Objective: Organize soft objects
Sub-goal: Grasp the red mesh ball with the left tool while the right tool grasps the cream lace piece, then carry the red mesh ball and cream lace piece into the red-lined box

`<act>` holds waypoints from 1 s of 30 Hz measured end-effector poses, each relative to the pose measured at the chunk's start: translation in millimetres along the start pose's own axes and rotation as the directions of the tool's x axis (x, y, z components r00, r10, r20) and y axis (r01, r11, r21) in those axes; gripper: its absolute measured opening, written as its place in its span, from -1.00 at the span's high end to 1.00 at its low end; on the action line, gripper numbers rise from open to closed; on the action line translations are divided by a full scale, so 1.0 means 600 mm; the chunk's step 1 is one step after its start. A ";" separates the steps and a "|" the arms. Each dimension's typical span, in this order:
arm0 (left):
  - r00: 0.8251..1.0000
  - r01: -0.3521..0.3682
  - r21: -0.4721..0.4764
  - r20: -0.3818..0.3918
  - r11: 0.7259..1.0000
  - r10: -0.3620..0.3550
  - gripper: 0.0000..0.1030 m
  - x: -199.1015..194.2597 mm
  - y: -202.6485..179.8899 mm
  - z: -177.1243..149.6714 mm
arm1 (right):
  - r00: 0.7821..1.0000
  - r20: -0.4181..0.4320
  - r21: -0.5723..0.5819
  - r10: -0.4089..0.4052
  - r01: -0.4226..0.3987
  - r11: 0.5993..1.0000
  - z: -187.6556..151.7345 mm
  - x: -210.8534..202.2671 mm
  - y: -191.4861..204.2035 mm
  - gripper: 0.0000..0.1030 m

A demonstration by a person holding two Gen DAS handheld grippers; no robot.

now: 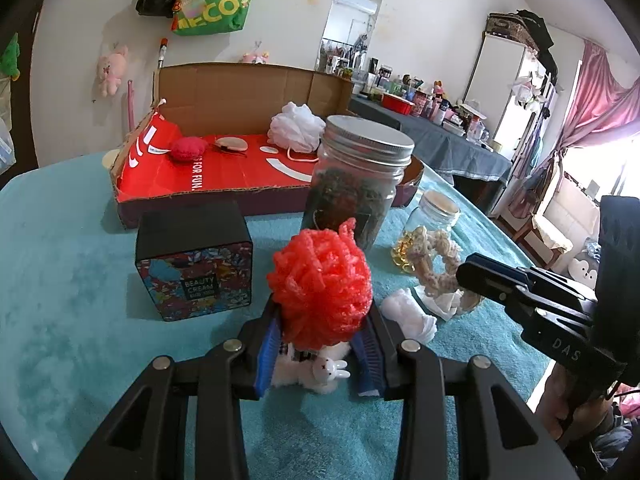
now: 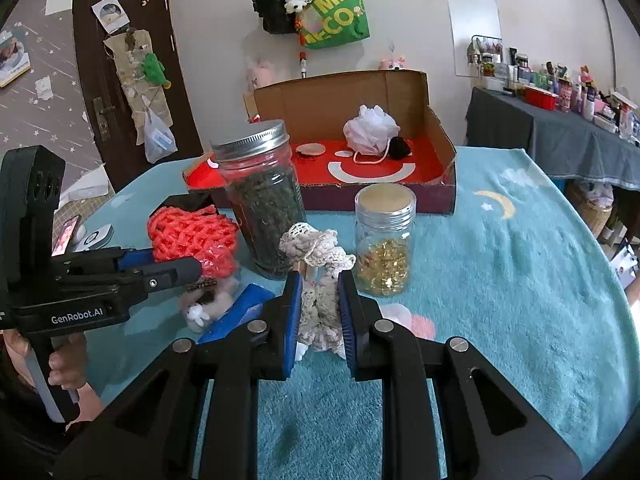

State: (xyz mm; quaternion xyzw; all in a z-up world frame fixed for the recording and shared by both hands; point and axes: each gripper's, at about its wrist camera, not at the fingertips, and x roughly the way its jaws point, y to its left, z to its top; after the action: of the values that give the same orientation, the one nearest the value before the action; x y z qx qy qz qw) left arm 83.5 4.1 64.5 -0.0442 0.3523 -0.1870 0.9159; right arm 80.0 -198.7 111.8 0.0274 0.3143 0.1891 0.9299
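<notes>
My left gripper [image 1: 318, 344] is shut on a red foam net ball [image 1: 320, 280], with a small white bunny plush [image 1: 328, 372] tucked under it between the blue pads. The right wrist view shows that gripper [image 2: 220, 284] at the left, carrying the red net [image 2: 192, 236]. My right gripper [image 2: 320, 284] is shut on a cream crocheted lace piece [image 2: 320, 304], held just above the teal cloth. From the left wrist view it [image 1: 468, 276] comes in from the right, with the lace [image 1: 432, 256] at its tip.
An open cardboard box with a red floor [image 2: 440, 148] stands behind, holding a white bath pouf [image 2: 370, 128] and a red knitted ball [image 1: 188, 148]. A tall jar of dark leaves [image 2: 264, 204], a small jar of golden capsules [image 2: 384, 240] and a black cream box [image 1: 194, 260] stand close.
</notes>
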 end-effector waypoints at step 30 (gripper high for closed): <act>1.000 0.018 -0.088 -0.012 0.996 -0.019 0.23 -0.095 0.103 -0.019 | 0.998 -0.040 0.069 -0.044 0.047 0.997 -0.013 -0.024 -0.061 0.66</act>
State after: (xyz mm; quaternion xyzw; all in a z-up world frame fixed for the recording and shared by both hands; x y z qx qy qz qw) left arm 56.3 83.3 78.7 -0.0866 0.3658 -0.1802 0.9090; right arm 77.5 -238.7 107.6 0.0488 0.3392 0.1571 0.9262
